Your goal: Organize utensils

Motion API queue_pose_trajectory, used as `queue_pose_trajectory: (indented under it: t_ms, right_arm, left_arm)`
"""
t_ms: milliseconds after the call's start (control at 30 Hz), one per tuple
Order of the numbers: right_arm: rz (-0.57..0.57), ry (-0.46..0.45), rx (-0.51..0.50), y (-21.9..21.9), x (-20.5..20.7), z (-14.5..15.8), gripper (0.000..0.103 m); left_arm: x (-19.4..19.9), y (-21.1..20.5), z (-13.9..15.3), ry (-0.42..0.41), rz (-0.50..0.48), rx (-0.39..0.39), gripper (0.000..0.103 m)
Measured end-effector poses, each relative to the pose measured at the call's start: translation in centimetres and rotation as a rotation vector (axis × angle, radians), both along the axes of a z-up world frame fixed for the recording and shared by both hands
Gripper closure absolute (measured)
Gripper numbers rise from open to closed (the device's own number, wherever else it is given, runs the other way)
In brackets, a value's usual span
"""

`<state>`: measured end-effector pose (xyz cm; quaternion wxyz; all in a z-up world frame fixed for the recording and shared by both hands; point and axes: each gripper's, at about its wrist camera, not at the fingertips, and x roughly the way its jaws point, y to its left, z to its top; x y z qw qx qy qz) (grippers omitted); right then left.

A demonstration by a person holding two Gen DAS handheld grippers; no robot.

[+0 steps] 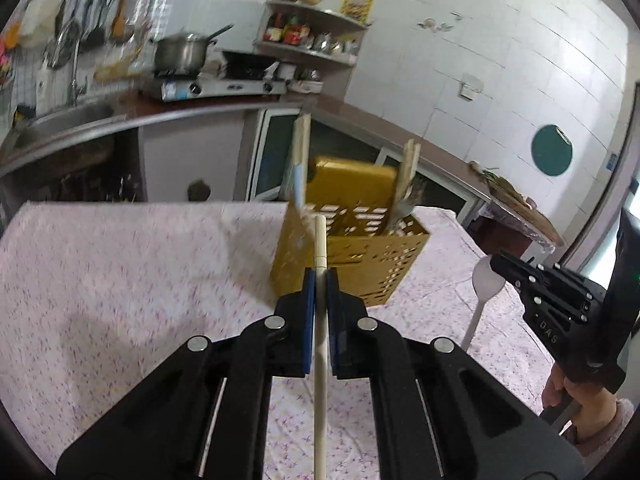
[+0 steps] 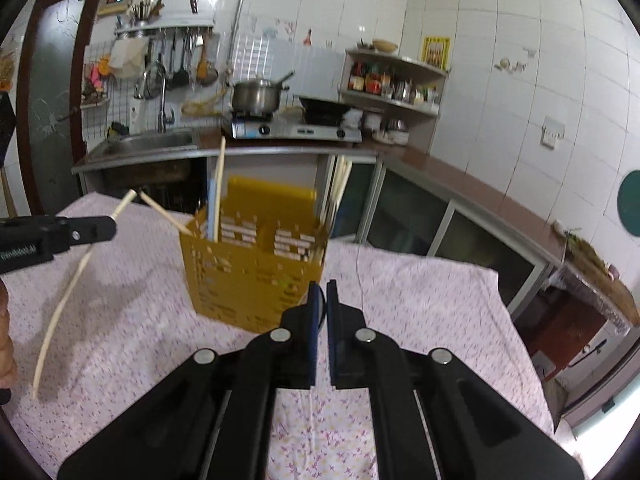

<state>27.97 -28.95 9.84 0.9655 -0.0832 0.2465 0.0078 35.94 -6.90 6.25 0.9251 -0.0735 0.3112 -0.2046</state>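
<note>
A yellow perforated utensil holder stands on the flowered tablecloth, with chopsticks and a fork upright in it. My left gripper is shut on a pale chopstick, its tip at the holder's near left rim. My right gripper is shut on the handle of a white spoon to the holder's right. In the right wrist view the holder is just ahead of the right gripper, and the left gripper holds the chopstick at far left.
The table's cloth spreads left of the holder. Behind are a counter with a sink, a stove with a pot, a corner shelf of jars, and a side counter at right.
</note>
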Motion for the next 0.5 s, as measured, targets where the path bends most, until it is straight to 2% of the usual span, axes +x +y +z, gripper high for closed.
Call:
queue_pose_trajectory:
  t_ms: [267,500]
  right_arm:
    - [0.004,-0.061,-0.030,0.3,-0.7,2.0,0.099]
    - [-0.019,-0.087,-0.050,-0.1,0.1,3.6,0.099]
  left_arm:
    - [-0.7,-0.7,1.3,-0.029,-0.010,-0.042,0.099]
    - [-0.1,-1.8,4.3,-0.105,-0.028,-0.081,0.099]
